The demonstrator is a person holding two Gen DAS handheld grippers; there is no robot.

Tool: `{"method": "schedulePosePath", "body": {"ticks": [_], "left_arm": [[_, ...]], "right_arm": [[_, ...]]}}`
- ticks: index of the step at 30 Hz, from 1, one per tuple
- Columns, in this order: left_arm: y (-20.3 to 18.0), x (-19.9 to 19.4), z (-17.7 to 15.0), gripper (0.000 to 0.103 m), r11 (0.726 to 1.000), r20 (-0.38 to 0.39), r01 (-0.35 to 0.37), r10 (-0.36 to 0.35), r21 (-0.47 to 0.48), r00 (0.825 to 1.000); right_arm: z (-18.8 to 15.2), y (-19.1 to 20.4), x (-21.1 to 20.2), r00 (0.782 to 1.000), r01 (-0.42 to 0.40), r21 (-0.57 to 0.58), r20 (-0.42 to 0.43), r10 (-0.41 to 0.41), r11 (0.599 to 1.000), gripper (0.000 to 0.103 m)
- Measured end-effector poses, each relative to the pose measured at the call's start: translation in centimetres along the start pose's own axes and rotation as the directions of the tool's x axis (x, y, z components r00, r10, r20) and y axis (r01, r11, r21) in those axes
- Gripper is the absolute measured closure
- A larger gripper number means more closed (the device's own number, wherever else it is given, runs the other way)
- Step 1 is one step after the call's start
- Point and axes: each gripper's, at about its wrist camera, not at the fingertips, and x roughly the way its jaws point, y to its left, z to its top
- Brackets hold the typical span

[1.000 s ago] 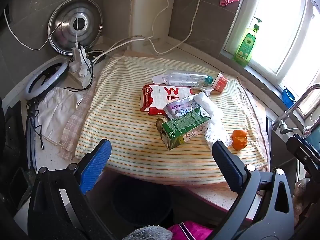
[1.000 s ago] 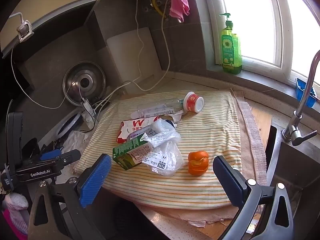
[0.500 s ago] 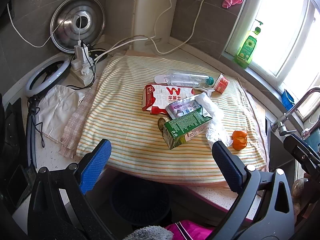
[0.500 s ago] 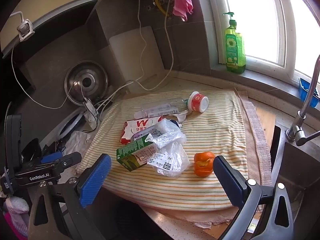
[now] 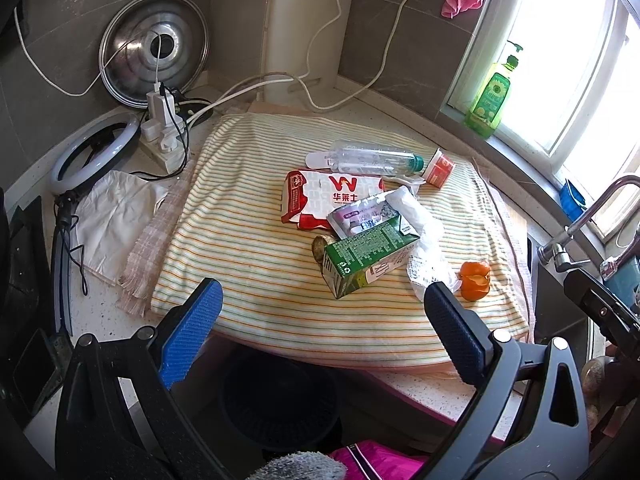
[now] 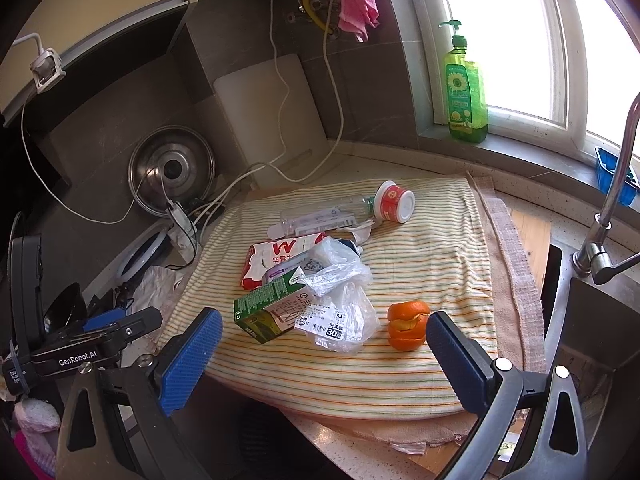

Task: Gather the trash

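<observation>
Both the left gripper (image 5: 320, 330) and the right gripper (image 6: 324, 346) gape empty; the crumpled clear plastic bag (image 6: 340, 300) overlapping the green drink carton (image 6: 272, 308), centre frame, may drag it along.

"W" on red-white wrapper (image 5: 328, 196), "30" on plastic bag (image 6: 340, 320), seemingly "GenRobot.AI" on left gripper (image 6: 96, 344)

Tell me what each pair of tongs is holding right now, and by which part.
Nothing. The left tongs and right tongs are both open and empty, short of the trash on the striped cloth.
</observation>
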Motion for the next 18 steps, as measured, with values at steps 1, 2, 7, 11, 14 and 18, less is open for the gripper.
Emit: {"method": "schedulePosePath", "body": {"ticks": [1, 2, 7, 11, 14, 18], "left_arm": [[0.0, 0.0, -0.01, 0.001, 1.0, 0.0, 0.0, 0.0, 0.0, 1.0], [-0.01, -0.01, -0.02, 0.001, 1.0, 0.0, 0.0, 0.0, 0.0, 1.0], [-0.02, -0.06, -0.05, 0.001, 1.0, 0.0, 0.002, -0.002, 0.001, 1.0], [-0.02, -0.01, -0.03, 0.001, 1.0, 0.0, 0.002, -0.002, -0.001, 1.0], [-0.1, -0.11, -0.05, 0.001, 1.0, -0.002, 0.003, -0.003, 0.002, 1.0], [-0.58, -0.2, 0.04, 0.001, 1.0, -0.003, 0.002, -0.002, 0.005, 1.0]], "right_arm": [[0.04, -0.01, 0.0, 1.0, 0.0, 0.002, -0.001, 0.0, 1.0, 0.0], [0.06, -0.01, -0.02, 1.0, 0.0, 0.001, 0.0, 0.0, 1.0, 0.0], [0.11, 0.02, 0.0, 1.0, -0.001, -0.002, 0.001, 0.001, 1.0, 0.0], [0.11, 0.05, -0.02, 1.0, -0.002, 0.002, -0.001, 0.002, 1.0, 0.0], [0.09, 0.05, -0.04, 1.0, 0.0, -0.001, 0.001, 0.0, 1.0, 0.0], [0.16, -0.03, -0.02, 1.0, 0.0, 0.0, 0.0, 0.0, 1.0, 0.0]]}}
